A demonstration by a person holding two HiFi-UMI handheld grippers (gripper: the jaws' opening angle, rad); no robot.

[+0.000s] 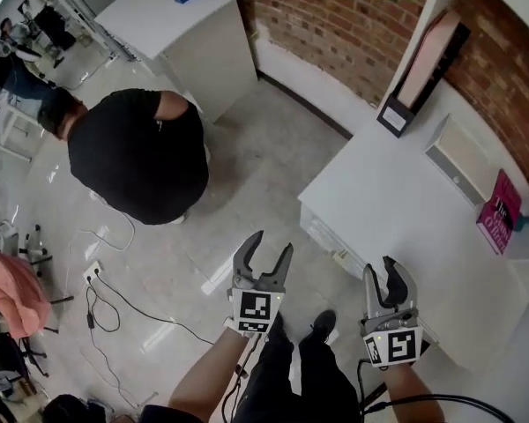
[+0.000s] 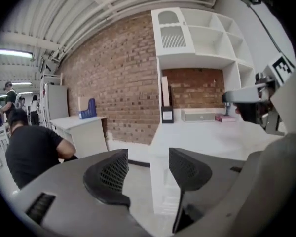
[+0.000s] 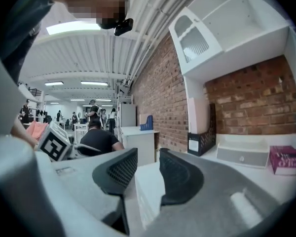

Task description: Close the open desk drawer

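The only print I can make out is on a pink book (image 1: 500,211) lying at the far end of the white desk (image 1: 397,201). Its white lettering begins with "The", and the rest is too small to read. Each of my grippers carries a cube with black-and-white square markers. A black file holder (image 1: 414,86) against the brick wall has a pale label on its end that I cannot read.

The drawer (image 1: 322,233) is in the desk's narrow end, the side facing the open floor, just ahead of my grippers. It is white like the desk, with a small handle. I cannot tell how far it stands out.

My left gripper (image 1: 271,241) has its fingers spread with only air between them. My right gripper (image 1: 381,268) also has its fingers apart, near the desk's corner but holding nothing.
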